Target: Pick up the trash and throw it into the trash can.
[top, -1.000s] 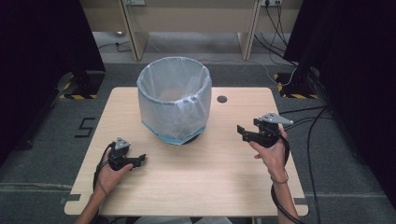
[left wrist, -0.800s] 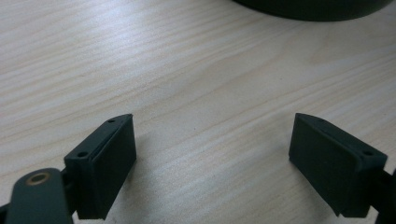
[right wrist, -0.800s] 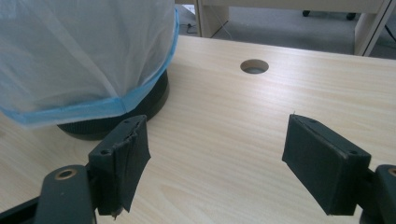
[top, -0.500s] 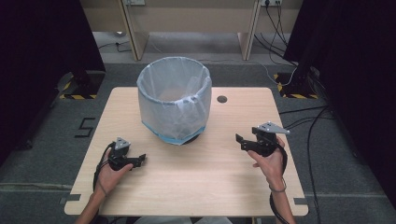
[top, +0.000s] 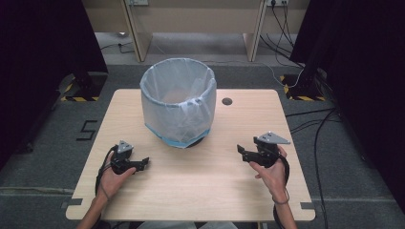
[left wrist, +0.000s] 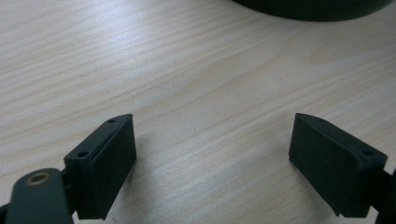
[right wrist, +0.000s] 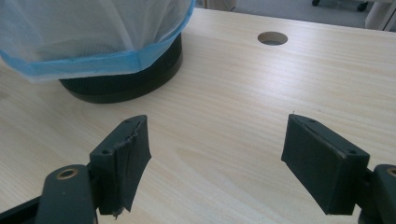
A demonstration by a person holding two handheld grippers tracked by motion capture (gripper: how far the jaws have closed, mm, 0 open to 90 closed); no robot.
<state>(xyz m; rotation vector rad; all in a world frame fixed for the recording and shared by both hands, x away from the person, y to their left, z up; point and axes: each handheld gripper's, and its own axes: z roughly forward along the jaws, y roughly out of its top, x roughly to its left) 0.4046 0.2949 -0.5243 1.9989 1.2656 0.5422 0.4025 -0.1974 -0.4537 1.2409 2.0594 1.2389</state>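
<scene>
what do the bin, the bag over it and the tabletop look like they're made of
Bin: dark, matte, probably plastic; only the base band shows.
Bag: thin translucent plastic film, whitish with a blue hem, creased and draped over the rim and down the outside.
Tabletop: pale wood-grain surface, smooth and faintly glossy; possibly laminate rather than solid wood.

— Any writing to call out here?

— Just one mark: a black "5" (top: pixel 86 130) on the grey floor (top: pixel 47 157), left of the table (top: pixel 200 191).

— Nothing on the bin (top: pixel 177 102) or its liner?

— No print there that I can read. The yellow-and-black hazard stripes (top: pixel 79 98) at the stand feet carry no words either.
</scene>
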